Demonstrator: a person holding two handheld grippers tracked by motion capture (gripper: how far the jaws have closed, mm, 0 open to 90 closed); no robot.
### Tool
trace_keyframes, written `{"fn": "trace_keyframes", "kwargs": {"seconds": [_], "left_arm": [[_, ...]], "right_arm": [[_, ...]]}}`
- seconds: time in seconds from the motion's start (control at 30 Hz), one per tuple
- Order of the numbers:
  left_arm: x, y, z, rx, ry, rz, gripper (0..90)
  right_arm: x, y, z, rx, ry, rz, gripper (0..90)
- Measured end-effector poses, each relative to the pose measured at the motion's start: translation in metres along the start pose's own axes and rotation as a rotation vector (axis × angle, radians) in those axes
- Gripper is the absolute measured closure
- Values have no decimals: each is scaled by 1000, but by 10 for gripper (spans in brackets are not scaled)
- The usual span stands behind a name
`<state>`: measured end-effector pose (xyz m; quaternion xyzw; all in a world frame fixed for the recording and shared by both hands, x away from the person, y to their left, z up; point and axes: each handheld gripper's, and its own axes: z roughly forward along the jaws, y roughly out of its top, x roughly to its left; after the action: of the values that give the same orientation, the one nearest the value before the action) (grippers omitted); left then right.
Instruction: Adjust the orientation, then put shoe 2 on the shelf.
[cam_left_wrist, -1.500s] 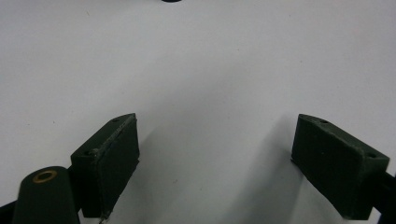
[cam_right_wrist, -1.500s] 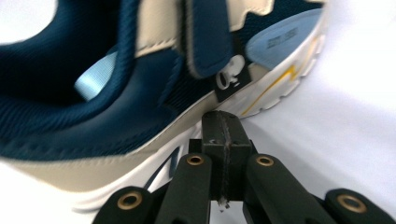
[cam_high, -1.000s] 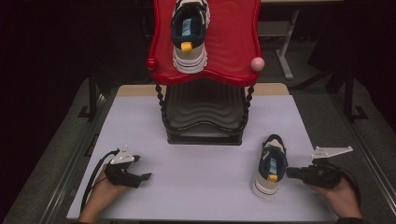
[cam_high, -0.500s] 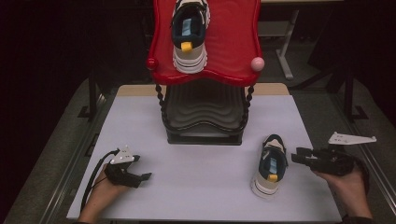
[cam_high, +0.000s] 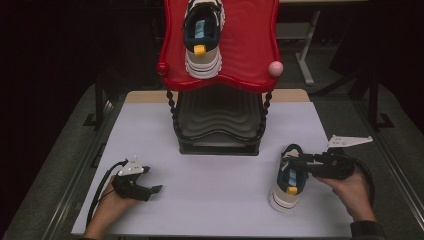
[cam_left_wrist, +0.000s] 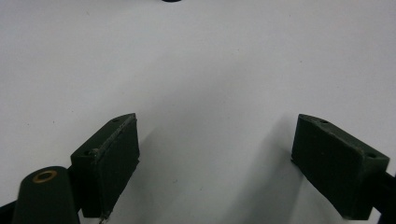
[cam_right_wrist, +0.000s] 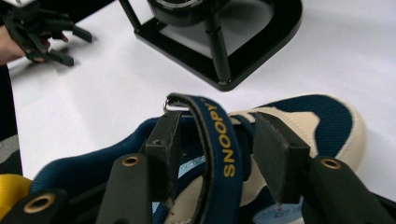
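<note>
A: Navy-and-cream shoe is lying on the white table in the high view, right of the black stand; the right gripper is reaching over it.

B: Left gripper view: the left gripper is resting spread wide over bare table.

A: Right gripper view: the right gripper's jaws, just opening, are straddling the strap, right pad clear, left pad alongside it.

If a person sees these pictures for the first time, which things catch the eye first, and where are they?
The bright red tray at the top of the black stand draws the eye first, with a navy and cream shoe lying on it. Its partner, the second shoe, rests on the white table at the right, where the right claw has its jaws on either side of the SNOOPY strap.
</note>
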<state>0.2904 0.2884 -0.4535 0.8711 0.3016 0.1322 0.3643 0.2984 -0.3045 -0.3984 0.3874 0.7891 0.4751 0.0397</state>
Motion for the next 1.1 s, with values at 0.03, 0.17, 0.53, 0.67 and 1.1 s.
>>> {"fn": "trace_keyframes", "kwargs": {"seconds": [0.03, 0.17, 0.53, 0.67, 1.1], "left_arm": [[0, 0, 0, 0, 0, 1, 143], [0, 0, 0, 0, 0, 1, 143], [0, 0, 0, 1, 1, 2, 143], [0, 0, 0, 0, 1, 2, 143], [0, 0, 0, 0, 1, 2, 143]], "right_arm": [[0, 0, 2, 3, 0, -2, 521], [0, 0, 5, 4, 0, -3, 542], [1, 2, 3, -14, -4, -23, 692], [0, 2, 1, -23, 1, -24, 715], [3, 19, -17, -107, 37, -44, 727]]}}
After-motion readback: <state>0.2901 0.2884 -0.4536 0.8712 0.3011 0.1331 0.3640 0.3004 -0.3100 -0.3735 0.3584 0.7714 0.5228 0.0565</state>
